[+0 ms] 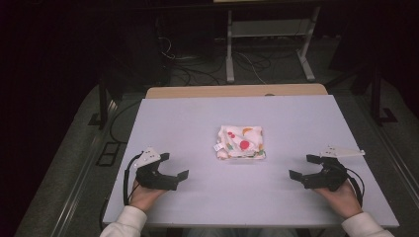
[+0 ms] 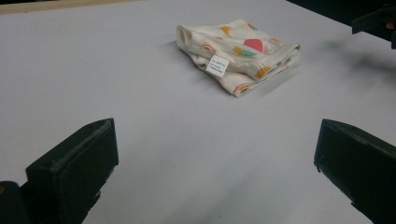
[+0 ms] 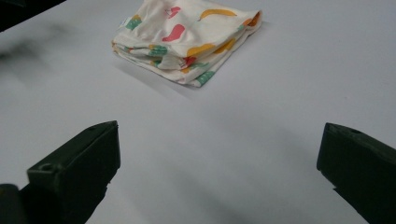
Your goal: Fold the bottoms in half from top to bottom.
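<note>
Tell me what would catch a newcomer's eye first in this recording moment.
A small folded cloth, white with a bright red, orange and green print, lies alone at the middle of the pale table, a white tag at its left edge. The left gripper and right gripper flank it nearer the person, both open, apart from it.

table (image 1: pixel 197 113): pale grey | floor behind: cables (image 1: pixel 247 61) (tangled), metal frame legs (image 1: pixel 230 49)

Soft printed cotton-like cloth in the folded garment (image 1: pixel 240 142), slightly creased, with a small paper-like tag (image 2: pixel 217 65). Matt, smooth pale laminate on the table (image 1: pixel 207 118); bare wood at its far edge. Dull black plastic on both grippers' jaws.
</note>
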`<state>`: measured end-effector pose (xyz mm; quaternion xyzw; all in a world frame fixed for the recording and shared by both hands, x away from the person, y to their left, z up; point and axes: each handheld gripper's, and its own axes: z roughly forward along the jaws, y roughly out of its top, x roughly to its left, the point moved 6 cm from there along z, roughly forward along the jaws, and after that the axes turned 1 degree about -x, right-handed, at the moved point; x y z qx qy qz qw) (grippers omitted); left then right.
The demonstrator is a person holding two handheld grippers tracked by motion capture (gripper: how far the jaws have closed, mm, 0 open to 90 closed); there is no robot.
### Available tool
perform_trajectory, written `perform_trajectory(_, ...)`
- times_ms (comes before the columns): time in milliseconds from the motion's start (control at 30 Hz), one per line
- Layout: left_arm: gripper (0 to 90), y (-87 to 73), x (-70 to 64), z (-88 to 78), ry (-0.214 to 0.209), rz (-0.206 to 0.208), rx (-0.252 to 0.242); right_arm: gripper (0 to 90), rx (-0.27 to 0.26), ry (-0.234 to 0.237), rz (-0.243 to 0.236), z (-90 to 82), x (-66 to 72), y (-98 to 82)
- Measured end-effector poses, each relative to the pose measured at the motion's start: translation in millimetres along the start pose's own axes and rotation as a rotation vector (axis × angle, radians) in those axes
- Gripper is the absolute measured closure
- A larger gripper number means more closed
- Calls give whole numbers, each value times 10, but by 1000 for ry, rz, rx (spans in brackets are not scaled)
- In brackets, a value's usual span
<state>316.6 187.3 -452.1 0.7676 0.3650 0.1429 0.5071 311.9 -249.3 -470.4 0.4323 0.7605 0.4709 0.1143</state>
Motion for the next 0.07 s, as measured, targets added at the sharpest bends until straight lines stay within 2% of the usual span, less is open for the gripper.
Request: perform_trajectory(67, 0, -3, 23, -9, 1, -5, -5, 0, 11, -1, -7, -4, -8, -23)
